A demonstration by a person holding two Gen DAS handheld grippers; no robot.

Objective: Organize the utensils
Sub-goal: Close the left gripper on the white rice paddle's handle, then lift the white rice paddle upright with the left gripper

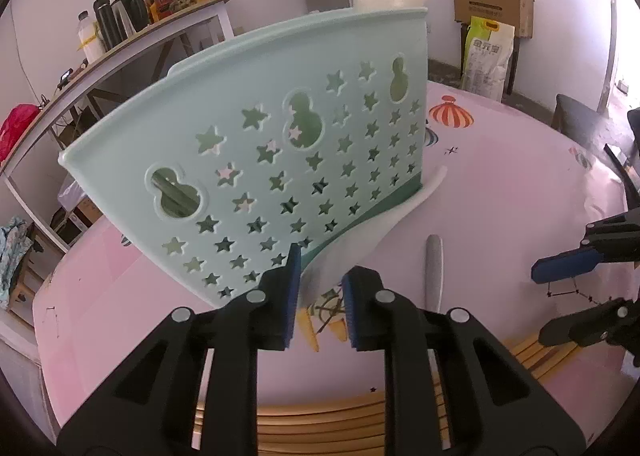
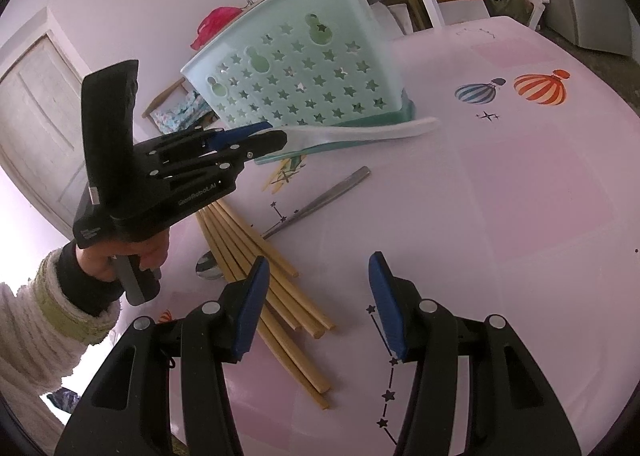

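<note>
Pads of the left gripper (image 2: 276,136) are pinched on a white spatula (image 2: 360,132), lying along the near base of the green holder (image 2: 296,76). The right gripper (image 2: 316,304) is spread and empty above chopsticks (image 2: 256,256) and a spoon (image 2: 312,204) on the pink table (image 2: 520,196).

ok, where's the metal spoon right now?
In the right wrist view the metal spoon lies on the pink table, its bowl tucked under the wooden chopsticks, just before the white spatula.
</note>
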